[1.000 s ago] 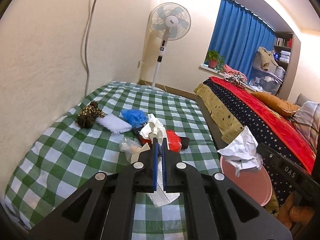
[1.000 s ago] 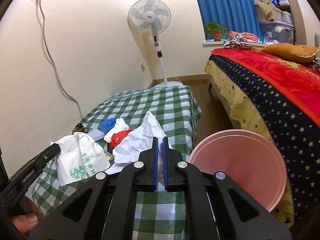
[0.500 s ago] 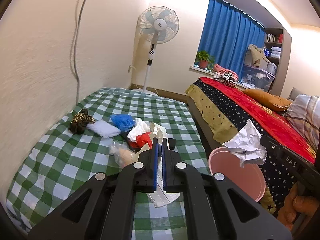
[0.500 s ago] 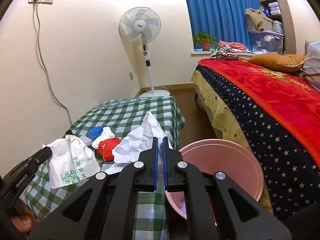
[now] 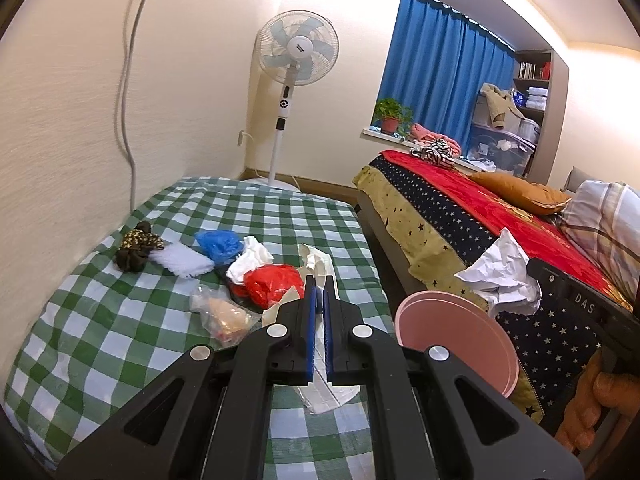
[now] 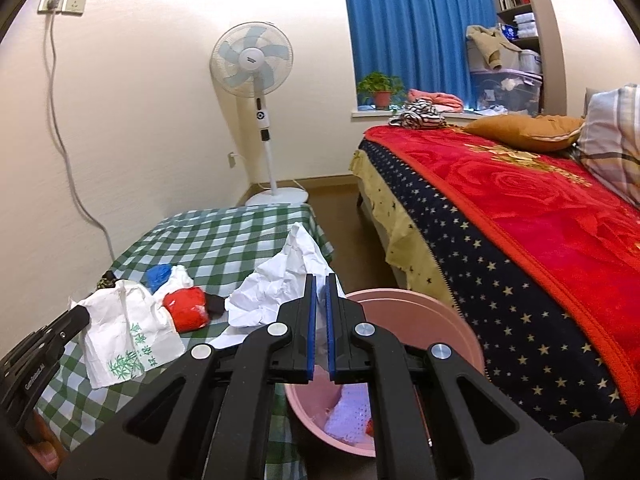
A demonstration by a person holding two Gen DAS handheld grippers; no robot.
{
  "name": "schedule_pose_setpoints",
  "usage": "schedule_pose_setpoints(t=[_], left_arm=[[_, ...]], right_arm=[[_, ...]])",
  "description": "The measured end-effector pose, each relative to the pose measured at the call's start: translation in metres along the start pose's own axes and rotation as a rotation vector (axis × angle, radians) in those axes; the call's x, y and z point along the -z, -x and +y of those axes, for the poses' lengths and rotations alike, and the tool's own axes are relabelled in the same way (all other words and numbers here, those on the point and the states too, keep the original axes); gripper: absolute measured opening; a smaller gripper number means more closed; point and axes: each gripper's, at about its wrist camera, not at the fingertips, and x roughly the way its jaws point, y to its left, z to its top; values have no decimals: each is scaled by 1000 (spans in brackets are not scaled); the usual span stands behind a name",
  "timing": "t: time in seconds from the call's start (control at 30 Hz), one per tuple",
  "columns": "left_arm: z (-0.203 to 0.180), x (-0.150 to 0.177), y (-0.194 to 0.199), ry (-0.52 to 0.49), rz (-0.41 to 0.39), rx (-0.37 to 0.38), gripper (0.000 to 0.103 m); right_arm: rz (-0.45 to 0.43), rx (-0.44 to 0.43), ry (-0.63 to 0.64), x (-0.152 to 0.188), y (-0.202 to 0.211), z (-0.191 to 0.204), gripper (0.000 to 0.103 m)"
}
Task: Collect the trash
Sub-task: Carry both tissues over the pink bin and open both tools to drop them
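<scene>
Right tongs (image 6: 319, 288) pinch crumpled paper (image 6: 280, 288) above bucket rim (image 6: 404, 294).

Both views are fisheye, each mounted just behind a gripper and looking forward and slightly down along its two black fingers, which fill the lower frame. The left wrist view sits over the near end of the checked table (image 5: 120, 320), facing the fan (image 5: 298, 50) at upper centre. The right wrist view sits close above the pink bin (image 6: 416, 312), facing the same corner. Both share table, fan, blue curtain (image 6: 416, 28), bed (image 6: 540, 216) and bin.
</scene>
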Motion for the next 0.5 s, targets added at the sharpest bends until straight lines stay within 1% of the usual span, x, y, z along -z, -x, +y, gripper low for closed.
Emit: schedule_pose_setpoints(t=[0.23,0.5], left_arm=[[-10,1,-4,-11,8,28,3],[-25,4,-12,-24,18,69,3]], right_arm=[[-12,60,11,-4,2,-9,5],[-6,116,-10,-7,-2,-23,5]])
